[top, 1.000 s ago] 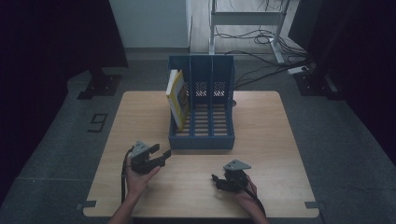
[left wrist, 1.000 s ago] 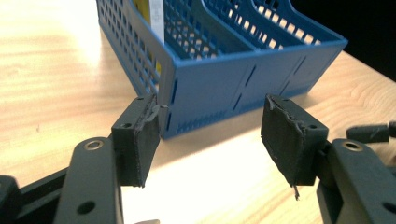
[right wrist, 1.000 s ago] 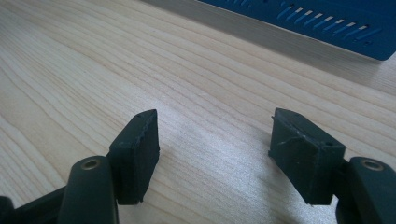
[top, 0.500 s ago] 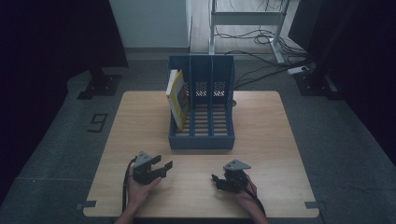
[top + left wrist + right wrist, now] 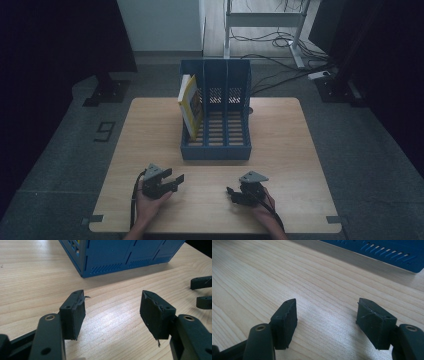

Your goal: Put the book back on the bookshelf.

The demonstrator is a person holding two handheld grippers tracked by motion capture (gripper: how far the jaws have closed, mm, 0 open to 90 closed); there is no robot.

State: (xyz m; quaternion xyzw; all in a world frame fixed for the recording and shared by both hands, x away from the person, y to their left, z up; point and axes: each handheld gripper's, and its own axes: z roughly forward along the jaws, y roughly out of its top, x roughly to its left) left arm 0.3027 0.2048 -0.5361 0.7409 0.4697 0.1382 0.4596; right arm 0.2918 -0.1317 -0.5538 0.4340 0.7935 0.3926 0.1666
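Note:
A blue three-slot file rack [image 5: 216,145] stands at the middle of the wooden table [image 5: 290,130]. A yellow book [image 5: 190,106] leans upright in its left slot. My left gripper [image 5: 172,181] rests low over the table near the front left, open, with nothing between its jaws [image 5: 112,312]. The rack's front corner [image 5: 120,257] lies just ahead of it. My right gripper [image 5: 231,194] sits on the table at the front right, open and empty [image 5: 327,315], pointing left toward the other one. The rack's lower edge [image 5: 387,252] crosses the top of the right gripper view.
The right gripper's black fingertips [image 5: 201,282] show at the right edge of the left gripper view. Bare wood lies between the rack and both hands. A dark floor surrounds the table, with a metal frame and cables [image 5: 270,35] behind it.
My left hand has sunk toward the table and drawn back a little to the front edge. The right hand has stayed where it was.

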